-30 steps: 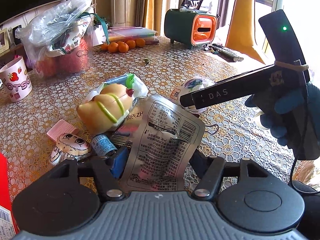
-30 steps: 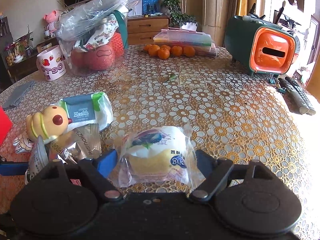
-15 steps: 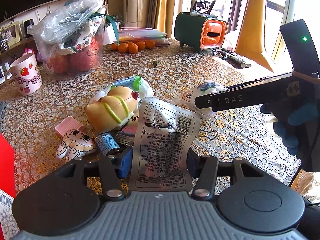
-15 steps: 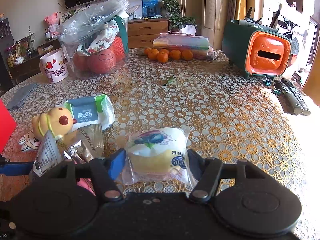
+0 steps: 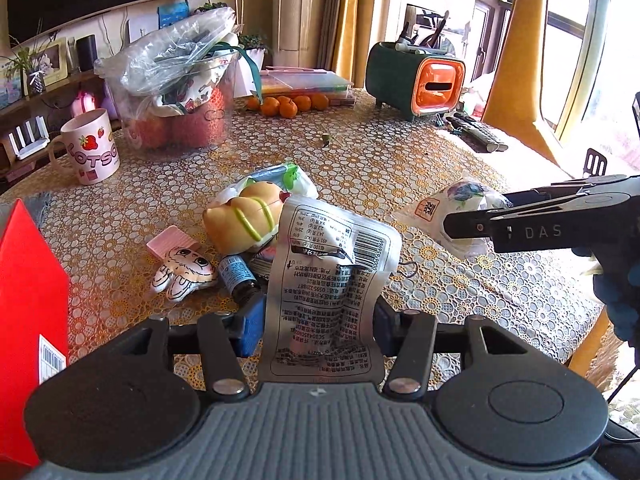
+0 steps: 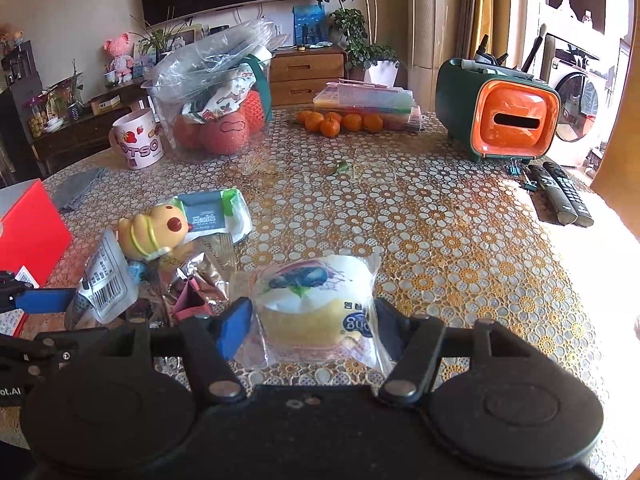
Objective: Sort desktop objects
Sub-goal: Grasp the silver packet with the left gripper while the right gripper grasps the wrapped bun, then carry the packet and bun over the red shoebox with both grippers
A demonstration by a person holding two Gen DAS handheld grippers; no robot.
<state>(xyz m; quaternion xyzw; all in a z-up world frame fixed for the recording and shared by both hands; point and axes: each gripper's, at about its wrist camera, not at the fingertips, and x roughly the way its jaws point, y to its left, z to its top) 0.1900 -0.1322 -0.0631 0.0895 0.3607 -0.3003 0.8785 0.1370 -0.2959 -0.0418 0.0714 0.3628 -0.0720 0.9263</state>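
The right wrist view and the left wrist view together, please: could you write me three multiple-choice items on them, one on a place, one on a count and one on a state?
1. Where does the pink strawberry mug stand?
A. Beside the clear bag of fruit
B. Beside the remote controls
C. On the red box

2. How many remote controls lie by the green and orange organiser?
A. One
B. Two
C. Four

3. What is the left gripper doing?
A. Hanging empty
B. Gripping a silver snack pouch
C. Gripping the small bottle

Answers:
1 A: the mug is next to the clear bag of fruit at the far left of the table.
2 B: two dark remotes lie side by side.
3 B: the silver snack pouch stands upright between its blue pads, while the right gripper holds the wrapped cake.
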